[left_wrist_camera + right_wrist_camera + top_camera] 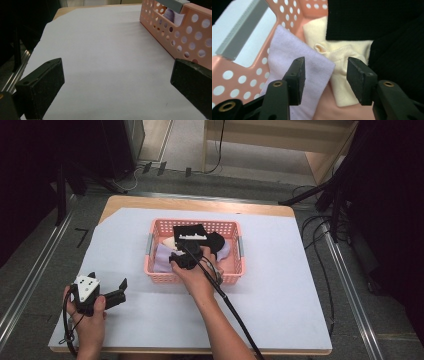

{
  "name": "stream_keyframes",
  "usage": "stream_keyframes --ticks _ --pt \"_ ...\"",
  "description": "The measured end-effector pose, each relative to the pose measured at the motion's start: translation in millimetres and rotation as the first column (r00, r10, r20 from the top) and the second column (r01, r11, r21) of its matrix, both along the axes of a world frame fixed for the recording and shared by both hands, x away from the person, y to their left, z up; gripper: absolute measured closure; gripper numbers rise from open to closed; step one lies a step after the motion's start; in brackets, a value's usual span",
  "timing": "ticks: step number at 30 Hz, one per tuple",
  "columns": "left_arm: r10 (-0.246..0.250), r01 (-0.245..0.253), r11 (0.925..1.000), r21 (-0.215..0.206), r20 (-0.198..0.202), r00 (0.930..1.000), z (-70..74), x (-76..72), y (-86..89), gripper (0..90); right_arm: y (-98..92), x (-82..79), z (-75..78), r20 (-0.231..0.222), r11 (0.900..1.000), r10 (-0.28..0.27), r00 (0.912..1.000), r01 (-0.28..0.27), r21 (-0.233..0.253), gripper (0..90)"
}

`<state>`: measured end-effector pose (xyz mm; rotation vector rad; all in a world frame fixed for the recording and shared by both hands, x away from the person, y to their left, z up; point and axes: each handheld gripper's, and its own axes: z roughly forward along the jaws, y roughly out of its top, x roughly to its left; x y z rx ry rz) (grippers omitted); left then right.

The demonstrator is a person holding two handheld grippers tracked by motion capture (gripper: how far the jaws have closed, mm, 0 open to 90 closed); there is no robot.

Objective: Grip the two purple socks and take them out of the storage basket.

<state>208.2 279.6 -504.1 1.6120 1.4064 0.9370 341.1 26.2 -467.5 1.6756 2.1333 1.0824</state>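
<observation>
A pink perforated basket [165,278] stands mid-table on a white sheet. Inside lie a lilac cloth [294,57], a cream cloth [342,62] and a black cloth [374,22]. My right gripper [328,75] reaches down into the basket, open, its jaws straddling the lilac cloth's edge and the cream cloth without closing on either. In the high view the right gripper [186,252] sits over the basket's middle, partly covering the lilac cloth [161,259]. My left gripper [108,280] rests low at the front left, wide open and holding nothing, with the basket wall [190,42] beside its right jaw.
The white sheet [280,285] covers most of the wooden table. Grey handles [148,244] sit on the basket's short ends. Metal rails, tripod legs and cables [320,235] lie on the floor around the table. The right gripper's cable trails back over the front edge.
</observation>
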Motion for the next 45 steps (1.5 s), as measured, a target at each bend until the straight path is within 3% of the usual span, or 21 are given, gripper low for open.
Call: stream_keyframes --ticks 3,7,9,10,12,18,20,23,26,27,28,31,32,33,34,35,36,38,39,40,45 --pt "-0.005 0.005 1.0000 0.006 -0.008 1.0000 0.3 0.1 -0.2 0.0 3.8 3.8 -3.3 -0.036 0.999 0.000 0.9993 -0.001 -0.032 49.3" --pt "-0.004 0.004 0.9999 0.012 -0.004 1.0000 -0.2 0.6 -1.0 0.0 6.8 4.3 -5.1 -0.045 0.999 0.028 0.9986 -0.030 -0.042 66.0" --pt "-0.008 0.008 0.9998 0.016 -0.006 0.9999 -0.1 0.6 -1.7 0.0 5.6 3.0 -3.2 -0.017 0.998 0.050 0.9986 -0.050 -0.031 77.5" --pt "-0.009 0.009 0.9998 0.018 -0.007 0.9999 0.1 0.4 -1.8 0.0 3.6 0.9 -0.5 0.008 0.998 0.065 0.9979 -0.065 0.009 86.8" --pt "-0.007 0.007 0.9998 0.017 -0.004 1.0000 -0.1 0.4 -1.9 0.0 2.7 0.2 0.6 0.016 0.997 0.070 0.9974 -0.070 0.021 88.2" --pt "-0.007 0.007 0.9998 0.016 -0.003 1.0000 -0.1 0.4 -1.9 0.0 -5.8 -5.2 7.7 0.110 0.992 0.080 0.9907 -0.090 0.093 90.0" --pt "-0.008 0.008 0.9998 0.017 -0.004 1.0000 -0.1 0.4 -1.9 0.0 -10.8 -8.0 12.8 0.162 0.986 0.075 0.9839 -0.098 0.137 90.0" --pt "-0.008 0.008 0.9998 0.016 -0.004 1.0000 -0.1 0.4 -1.8 0.0 -13.2 -10.4 15.6 0.198 0.983 0.070 0.9777 -0.101 0.152 90.0" --pt "-0.008 0.008 0.9998 0.018 -0.008 0.9999 0.2 0.2 -1.7 0.0 -16.1 -14.5 17.5 0.276 0.980 0.071 0.9586 -0.119 0.160 90.0" --pt "-0.008 0.008 0.9998 0.018 -0.008 0.9999 0.2 0.2 -1.7 0.0 -17.2 -16.5 18.0 0.321 0.979 0.078 0.9440 -0.134 0.156 90.0" --pt "-0.007 0.007 0.9998 0.018 -0.008 0.9999 0.2 0.1 -1.7 0.0 -17.2 -16.5 18.0 0.321 0.979 0.078 0.9440 -0.134 0.156 90.0" --pt "-0.009 0.009 0.9998 0.017 -0.005 1.0000 0.1 0.1 -1.7 0.0 -19.2 -20.3 19.7 0.381 0.978 0.075 0.9215 -0.142 0.153 90.0" --pt "-0.009 0.009 0.9998 0.018 -0.005 0.9999 0.1 0.1 -1.7 0.0 -20.2 -21.2 20.6 0.402 0.978 0.075 0.9125 -0.146 0.149 90.0" --pt "-0.009 0.009 0.9998 0.019 -0.005 0.9999 0.1 0.1 -1.7 0.0 -22.0 -23.6 23.2 0.443 0.977 0.073 0.8933 -0.154 0.148 90.0" --pt "-0.009 0.009 0.9998 0.019 -0.005 0.9999 0.1 0.1 -1.7 0.0 -22.0 -23.6 23.2 0.443 0.977 0.073 0.8933 -0.154 0.148 90.0" --pt "-0.008 0.008 0.9998 0.017 -0.004 1.0000 0.1 0.1 -1.7 0.0 -23.0 -24.3 24.5 0.457 0.977 0.073 0.8863 -0.155 0.145 90.0" --pt "-0.008 0.008 0.9998 0.016 -0.003 1.0000 0.1 0.1 -1.7 0.0 -24.9 -25.9 27.2 0.485 0.977 0.066 0.8722 -0.156 0.147 90.0" --pt "-0.008 0.008 0.9998 0.016 -0.001 1.0000 0.0 0.0 -1.7 0.0 -27.7 -27.2 30.5 0.509 0.978 0.055 0.8588 -0.150 0.148 90.0" --pt "-0.008 0.008 0.9998 0.017 -0.001 1.0000 0.0 0.0 -1.7 0.0 -31.9 -28.4 34.4 0.537 0.978 0.040 0.8424 -0.142 0.150 90.0" --pt "-0.008 0.008 0.9998 0.017 -0.001 1.0000 0.0 0.1 -1.7 0.0 -31.9 -28.4 34.4 0.537 0.978 0.040 0.8424 -0.142 0.150 90.0" --pt "-0.010 0.010 0.9998 0.017 0.002 1.0000 0.0 0.0 -1.7 0.0 -42.5 -30.0 40.1 0.585 0.981 0.018 0.8107 -0.128 0.148 90.0"
